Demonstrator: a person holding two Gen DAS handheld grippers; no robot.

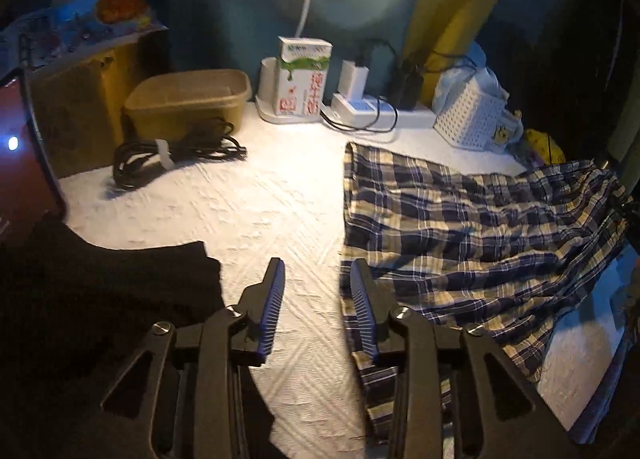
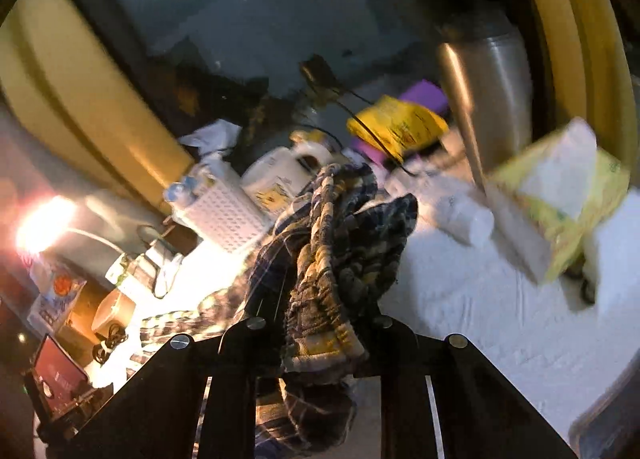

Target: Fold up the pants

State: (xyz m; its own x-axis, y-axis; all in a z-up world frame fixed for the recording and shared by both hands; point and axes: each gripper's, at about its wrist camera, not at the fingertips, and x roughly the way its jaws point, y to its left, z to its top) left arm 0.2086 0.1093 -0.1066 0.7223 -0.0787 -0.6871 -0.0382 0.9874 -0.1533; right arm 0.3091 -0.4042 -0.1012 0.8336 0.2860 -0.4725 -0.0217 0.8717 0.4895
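Blue, cream and white plaid pants (image 1: 460, 227) lie spread on the white bedsheet (image 1: 260, 211), right of centre in the left wrist view. My left gripper (image 1: 316, 263) hovers open at their left edge. Its right finger (image 1: 362, 307) overlaps the fabric edge, and only sheet shows between the blue pads. In the right wrist view, which is blurred, my right gripper (image 2: 320, 283) is shut on a bunched part of the plaid pants (image 2: 340, 227). That part is lifted off the bed, and the cloth hides the fingers.
A black garment (image 1: 100, 279) lies at the lower left. At the back stand a tan tub (image 1: 188, 103), a coiled black cable (image 1: 176, 153), a carton (image 1: 304, 75), a power strip with chargers (image 1: 380, 107) and a white perforated basket (image 1: 472, 119). A metal cylinder (image 2: 484, 71) and a tissue pack (image 2: 560, 195) are on the right.
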